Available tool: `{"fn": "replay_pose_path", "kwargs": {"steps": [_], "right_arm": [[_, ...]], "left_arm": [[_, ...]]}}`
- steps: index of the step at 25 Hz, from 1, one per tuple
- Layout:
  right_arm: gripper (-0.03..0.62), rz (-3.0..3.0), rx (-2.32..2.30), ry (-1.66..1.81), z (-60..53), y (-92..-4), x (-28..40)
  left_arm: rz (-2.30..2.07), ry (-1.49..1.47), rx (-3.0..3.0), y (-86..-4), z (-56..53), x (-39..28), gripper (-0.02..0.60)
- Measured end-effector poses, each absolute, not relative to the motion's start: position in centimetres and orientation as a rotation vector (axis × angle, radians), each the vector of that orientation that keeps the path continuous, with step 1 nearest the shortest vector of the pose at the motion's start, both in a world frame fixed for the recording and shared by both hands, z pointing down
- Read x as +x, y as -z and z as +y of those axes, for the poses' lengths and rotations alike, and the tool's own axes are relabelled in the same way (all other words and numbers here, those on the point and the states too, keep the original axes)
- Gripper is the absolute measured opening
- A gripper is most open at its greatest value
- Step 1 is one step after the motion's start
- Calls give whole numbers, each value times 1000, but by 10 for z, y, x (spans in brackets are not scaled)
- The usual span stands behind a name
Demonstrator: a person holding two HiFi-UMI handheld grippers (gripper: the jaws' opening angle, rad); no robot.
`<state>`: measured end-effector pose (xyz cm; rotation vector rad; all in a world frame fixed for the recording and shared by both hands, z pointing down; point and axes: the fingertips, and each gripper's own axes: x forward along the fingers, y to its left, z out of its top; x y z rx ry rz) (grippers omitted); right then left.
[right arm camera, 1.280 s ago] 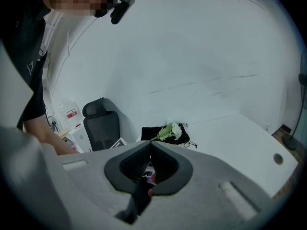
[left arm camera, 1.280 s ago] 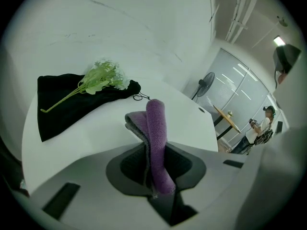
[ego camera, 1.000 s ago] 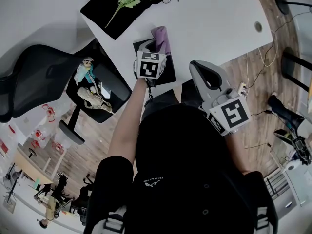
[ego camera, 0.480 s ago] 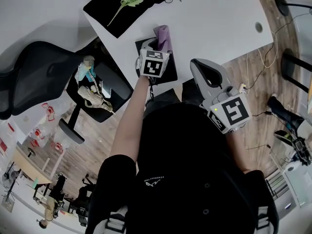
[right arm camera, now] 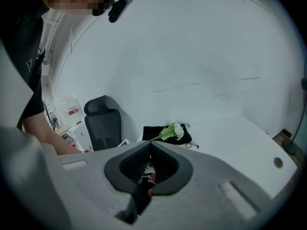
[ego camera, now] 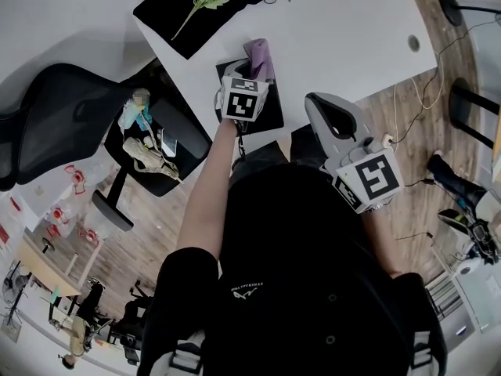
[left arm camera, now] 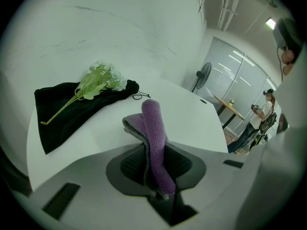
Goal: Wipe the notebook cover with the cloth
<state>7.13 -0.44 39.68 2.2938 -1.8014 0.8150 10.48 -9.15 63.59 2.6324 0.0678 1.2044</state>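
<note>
Near the tabletop (ego camera: 352, 22) edge the notebook (ego camera: 272, 116) is laid. The cloth (ego camera: 261, 57), pinched in the left gripper's (ego camera: 249, 73) jaws, has been slid slightly over it, so wiping seems begun. The right gripper's (right arm camera: 150, 147) jaws are pressed together, empty.

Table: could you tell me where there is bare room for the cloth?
The table is bare right of the notebook and the black bag, out to the cable hole. The left corner with both is crowded.
</note>
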Motion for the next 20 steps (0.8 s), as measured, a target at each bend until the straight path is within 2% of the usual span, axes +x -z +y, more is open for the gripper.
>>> {"fn": "replay_pose_path", "kwargs": {"steps": [20], "right_arm": [[5,-1819,2262,-804,-11,-398,64]], "left_arm": [[15,-1220,2606,-634,-112,85,86]]}}
